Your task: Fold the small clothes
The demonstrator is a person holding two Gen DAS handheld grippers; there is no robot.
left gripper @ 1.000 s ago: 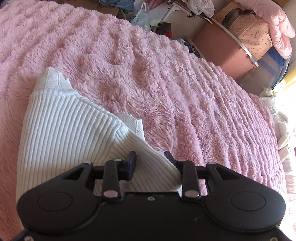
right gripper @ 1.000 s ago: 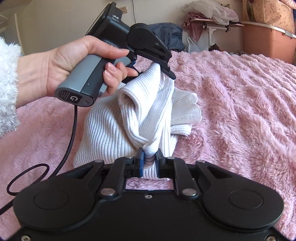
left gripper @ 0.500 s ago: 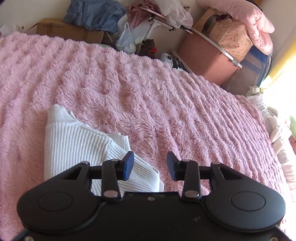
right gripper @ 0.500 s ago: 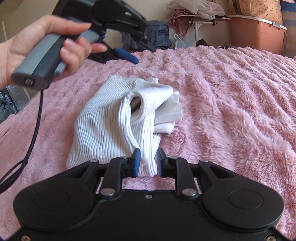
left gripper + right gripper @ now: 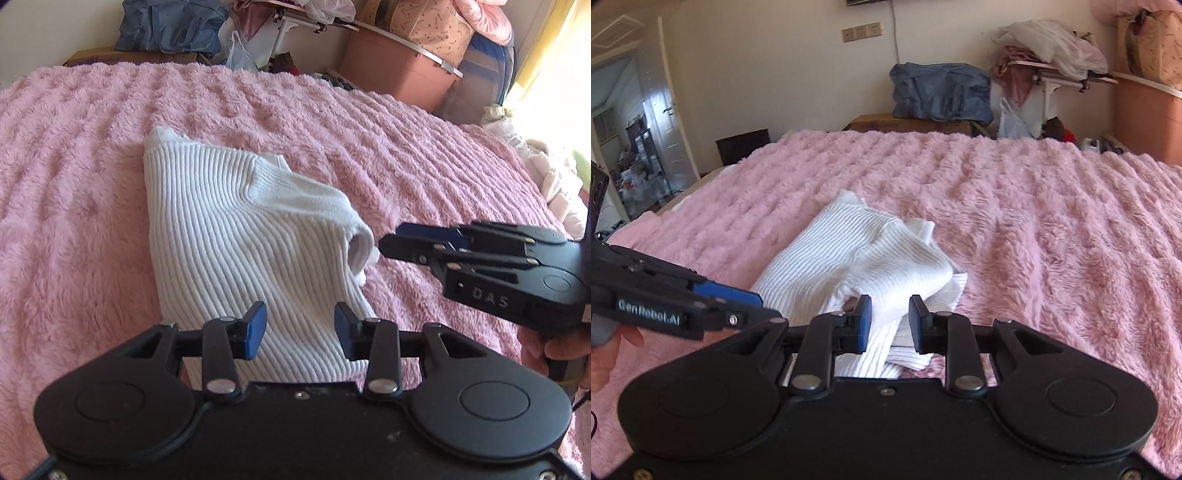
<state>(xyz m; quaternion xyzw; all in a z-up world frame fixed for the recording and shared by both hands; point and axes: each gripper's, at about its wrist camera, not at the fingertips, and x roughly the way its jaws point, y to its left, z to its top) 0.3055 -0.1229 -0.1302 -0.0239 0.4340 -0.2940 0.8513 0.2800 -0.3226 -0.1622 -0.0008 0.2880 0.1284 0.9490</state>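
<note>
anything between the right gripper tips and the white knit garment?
Nothing. In the left wrist view only bare pink blanket shows between the right gripper, jaws just opened, and the white knit garment.

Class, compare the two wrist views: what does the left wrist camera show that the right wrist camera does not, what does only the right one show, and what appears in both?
Only the left wrist view shows bright yellow curtains and pale bedding at the bed's far edge. Only the right wrist view shows an open doorway and wall sockets. Both show the white ribbed garment lying folded on the pink fluffy blanket, the blue bag on a cardboard box, and the left gripper and right gripper, both open and empty, their jaws having just been opening.
</note>
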